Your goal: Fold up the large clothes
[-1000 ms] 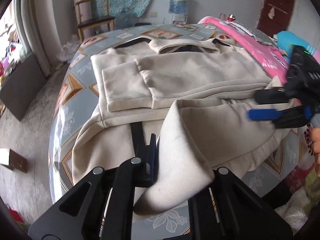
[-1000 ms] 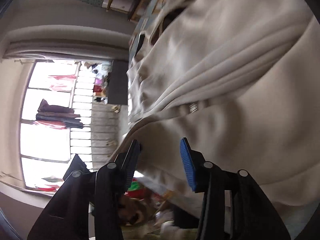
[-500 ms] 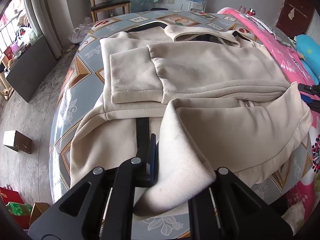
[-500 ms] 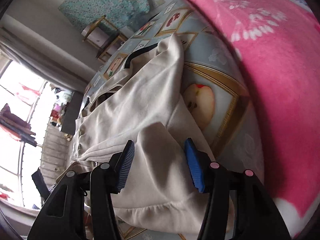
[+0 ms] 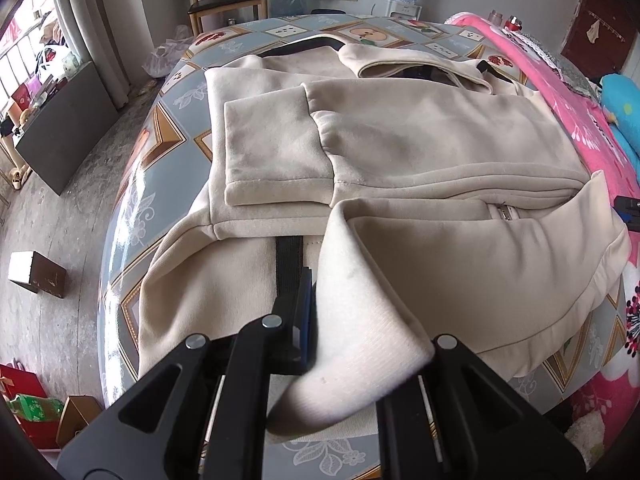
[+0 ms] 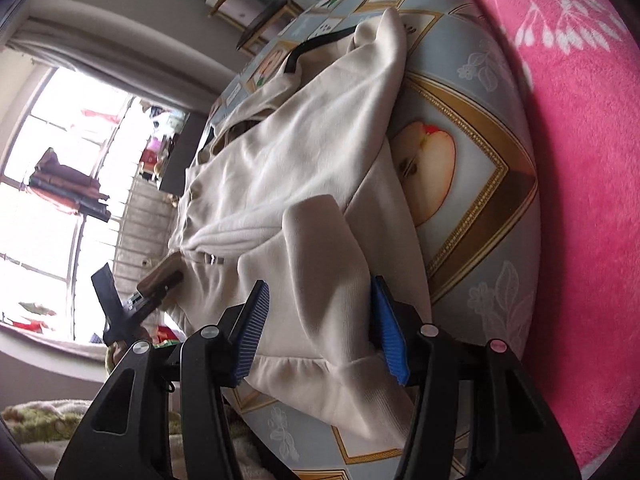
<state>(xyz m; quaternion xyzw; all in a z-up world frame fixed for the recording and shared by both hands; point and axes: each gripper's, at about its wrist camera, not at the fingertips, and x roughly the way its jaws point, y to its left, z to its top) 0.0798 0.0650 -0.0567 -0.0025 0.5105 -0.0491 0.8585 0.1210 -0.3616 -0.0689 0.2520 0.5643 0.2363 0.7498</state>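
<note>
Left tool (image 5: 316,320) is clamped on the ribbed cuff (image 5: 360,368) of a cream fleece zip jacket (image 5: 420,148), its black jaws nearly together on the fabric and pitched steeply downward. Right tool (image 6: 320,328), angled down and rolled sideways, has its blue ridged pads (image 6: 252,328) set apart on either side of a raised fold of the jacket's hem (image 6: 320,280); no clamping is evident. Jacket lies spread across a round worktop (image 5: 132,216) covered in glossy oilcloth printed with fruit panels in gold frames. Fabric is soft, matte and thick, with ribbed bands at hem and cuffs, a metal zip pull (image 5: 505,213) and black inner trim (image 5: 288,264). One sleeve (image 5: 276,152) is folded flat across the body. Pink fleece blanket (image 6: 580,160) borders the worktop.
</note>
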